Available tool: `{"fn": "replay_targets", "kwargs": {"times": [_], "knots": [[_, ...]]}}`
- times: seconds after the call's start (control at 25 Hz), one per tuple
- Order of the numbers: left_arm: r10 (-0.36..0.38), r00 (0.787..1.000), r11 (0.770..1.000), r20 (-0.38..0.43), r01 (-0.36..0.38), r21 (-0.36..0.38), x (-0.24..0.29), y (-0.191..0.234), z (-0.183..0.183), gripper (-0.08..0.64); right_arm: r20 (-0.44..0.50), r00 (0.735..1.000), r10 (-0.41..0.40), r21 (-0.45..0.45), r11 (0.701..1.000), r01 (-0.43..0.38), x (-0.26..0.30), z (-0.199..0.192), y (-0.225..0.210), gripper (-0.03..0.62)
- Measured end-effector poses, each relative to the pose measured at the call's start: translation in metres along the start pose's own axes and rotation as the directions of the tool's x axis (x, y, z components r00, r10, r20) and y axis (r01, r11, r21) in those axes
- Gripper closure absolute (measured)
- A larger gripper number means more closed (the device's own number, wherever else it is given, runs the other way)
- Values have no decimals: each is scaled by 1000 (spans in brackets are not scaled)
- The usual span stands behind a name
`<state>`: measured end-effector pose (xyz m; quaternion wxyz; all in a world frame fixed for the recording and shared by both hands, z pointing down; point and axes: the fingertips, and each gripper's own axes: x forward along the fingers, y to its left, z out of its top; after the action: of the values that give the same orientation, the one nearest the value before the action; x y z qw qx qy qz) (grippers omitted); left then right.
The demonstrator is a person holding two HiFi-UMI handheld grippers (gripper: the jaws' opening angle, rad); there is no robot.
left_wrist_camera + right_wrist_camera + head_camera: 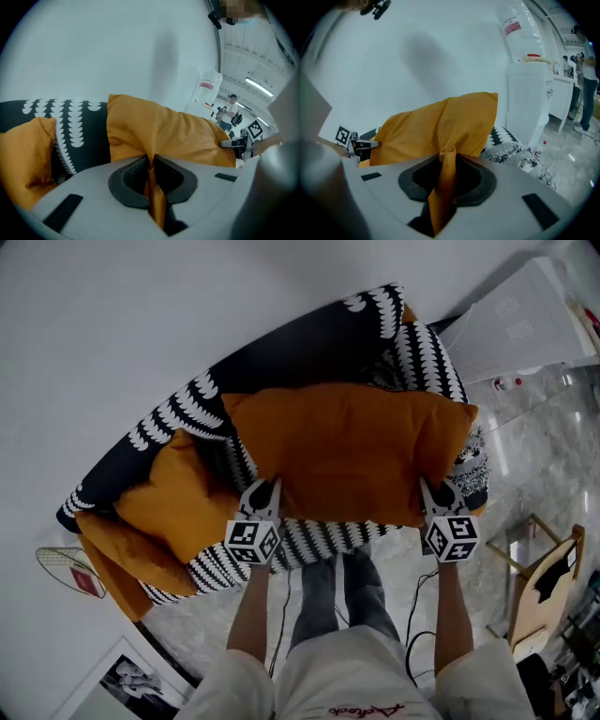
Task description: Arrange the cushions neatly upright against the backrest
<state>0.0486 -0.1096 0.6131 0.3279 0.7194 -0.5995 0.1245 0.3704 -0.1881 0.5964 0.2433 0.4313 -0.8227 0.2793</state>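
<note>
Over the right half of the sofa (pixel 309 343), the large orange cushion (pixel 352 451) hangs between the two grippers, its long axis running side to side along the backrest and its broad face turned up toward the head view. Its near long edge lies above the seat's front edge, and each gripper has one corner of that edge. At the cushion's near left corner, the left gripper (pixel 261 495) is closed to a narrow slit on a fold of orange fabric; in its own view the fold runs straight down between the dark pads and the cushion rises up and away to the right beyond them. At the near right corner, the right gripper (pixel 433 493) is clamped the same way on a thicker twist of fabric, and in its own view the cushion climbs away to the left, its far corner pointing up against the pale wall. Both grippers point forward and down toward the sofa, so the cushion lies ahead of and between them, with its far long edge nearer the backrest. Whether that far edge touches the backrest cannot be told. Toward the sofa's left end, a smaller orange cushion (pixel 178 498) leans tilted on the seat, and another orange cushion (pixel 122 554) lies below it at the left front corner. Beyond the right armrest stands a white water dispenser (pixel 529 93).
</note>
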Motion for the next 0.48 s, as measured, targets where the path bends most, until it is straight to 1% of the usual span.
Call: {"fn": "replay_targets", "kwargs": {"times": [0.12, 0.24, 0.36, 0.48], "knots": [[69, 997, 997, 29, -68, -47, -18, 11, 0, 512, 4, 997, 71, -61, 996, -71, 22, 22, 12, 488], [138, 989, 987, 56, -132, -94, -33, 18, 0, 512, -4, 991, 137, -114, 984, -136, 45, 40, 22, 486], [193, 978, 973, 83, -180, -144, -43, 25, 1, 512, -15, 983, 185, -160, 970, -185, 65, 55, 32, 486], [232, 967, 960, 105, -210, -183, -48, 29, 3, 512, -22, 975, 221, -201, 954, -221, 83, 69, 39, 486]]}}
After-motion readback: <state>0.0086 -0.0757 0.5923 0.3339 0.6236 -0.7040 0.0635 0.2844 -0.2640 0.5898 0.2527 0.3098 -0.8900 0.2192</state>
